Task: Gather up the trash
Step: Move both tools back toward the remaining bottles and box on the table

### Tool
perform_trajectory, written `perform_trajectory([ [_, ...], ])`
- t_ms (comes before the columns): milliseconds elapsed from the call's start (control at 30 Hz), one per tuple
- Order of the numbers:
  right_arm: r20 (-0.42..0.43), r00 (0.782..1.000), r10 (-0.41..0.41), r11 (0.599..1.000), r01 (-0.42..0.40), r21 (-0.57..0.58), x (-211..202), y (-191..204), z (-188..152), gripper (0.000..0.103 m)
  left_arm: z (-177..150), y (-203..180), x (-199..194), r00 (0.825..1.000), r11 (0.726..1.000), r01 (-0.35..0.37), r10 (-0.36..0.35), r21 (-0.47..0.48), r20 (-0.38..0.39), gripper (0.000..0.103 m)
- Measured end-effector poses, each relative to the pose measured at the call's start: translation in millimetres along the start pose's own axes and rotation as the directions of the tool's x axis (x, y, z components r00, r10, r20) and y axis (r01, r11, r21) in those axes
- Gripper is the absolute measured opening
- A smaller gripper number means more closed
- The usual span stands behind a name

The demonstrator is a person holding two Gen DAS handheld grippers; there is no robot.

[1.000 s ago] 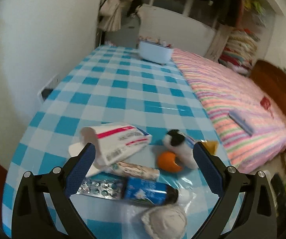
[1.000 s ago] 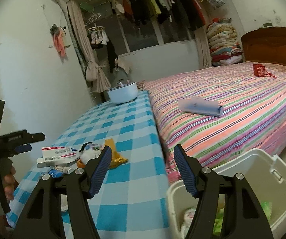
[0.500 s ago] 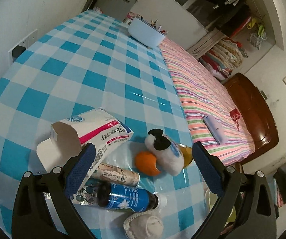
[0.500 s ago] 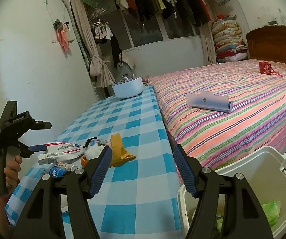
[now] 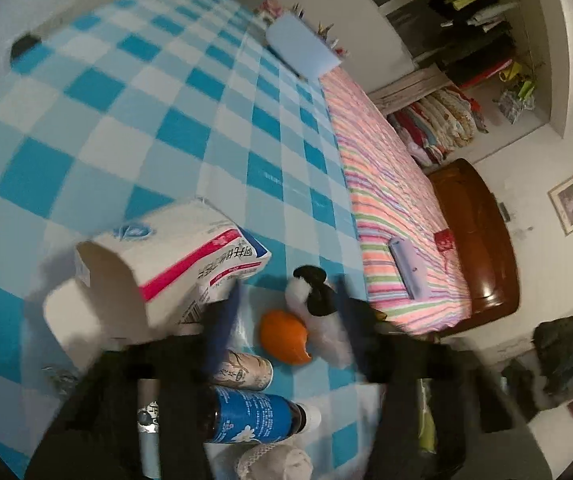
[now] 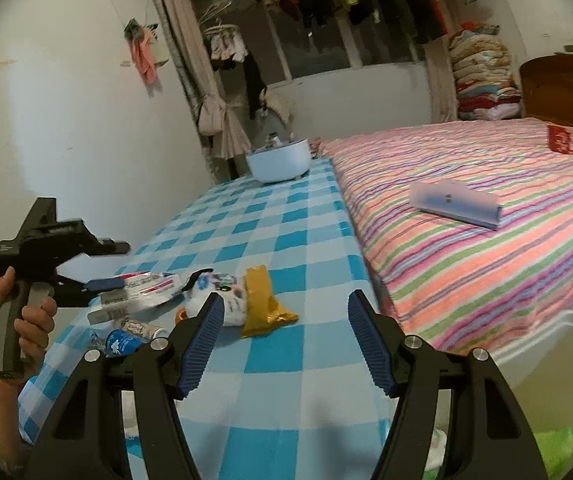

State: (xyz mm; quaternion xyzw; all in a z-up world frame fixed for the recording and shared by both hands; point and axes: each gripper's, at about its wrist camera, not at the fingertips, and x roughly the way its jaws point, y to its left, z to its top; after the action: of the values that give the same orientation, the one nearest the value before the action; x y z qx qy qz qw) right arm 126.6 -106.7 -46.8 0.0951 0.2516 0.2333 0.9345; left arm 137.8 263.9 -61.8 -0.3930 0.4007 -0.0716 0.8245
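Now our left gripper (image 5: 286, 312) has dropped closer and its fingers have narrowed, blurred, around the orange peel (image 5: 284, 336), the carton (image 5: 174, 264) just left. Our right gripper (image 6: 286, 340) stays wide, bin (image 6: 546, 364) to its right.

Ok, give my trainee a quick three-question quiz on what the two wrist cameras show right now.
1. True or false: the right gripper is open and holds nothing.
2. Which piece of trash on the checked table lies nearest the bed? A) yellow wrapper B) blue bottle C) white carton
3. What stands at the table's far end?
Key: 1 true. 2 A. 3 a pale blue bowl.
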Motion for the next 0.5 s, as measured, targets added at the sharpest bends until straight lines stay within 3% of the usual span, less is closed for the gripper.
perform_trajectory([
  [33,-0.018,1.0,0.013,1.0,-0.013,-0.006,6.7,2.1,2.0,0.063,-0.6,2.8,3.2,1.0,1.0,-0.002,0.002,-0.008,-0.005,0.02],
  [100,-0.045,0.999,0.03,0.999,-0.031,-0.014,17.3,6.7,4.3,0.063,0.2,8.5,7.0,1.0,1.0,-0.005,0.005,-0.022,-0.003,0.001],
  [300,-0.175,0.981,0.079,0.997,-0.075,0.031,56.5,5.5,1.9,0.063,0.3,7.9,7.6,1.0,1.0,0.003,-0.003,-0.004,0.019,0.0],
  [500,-0.213,0.971,0.104,0.991,-0.085,0.099,77.7,-2.8,5.6,0.061,-3.4,1.2,-1.8,0.999,0.999,0.035,-0.036,0.022,0.041,0.0],
])
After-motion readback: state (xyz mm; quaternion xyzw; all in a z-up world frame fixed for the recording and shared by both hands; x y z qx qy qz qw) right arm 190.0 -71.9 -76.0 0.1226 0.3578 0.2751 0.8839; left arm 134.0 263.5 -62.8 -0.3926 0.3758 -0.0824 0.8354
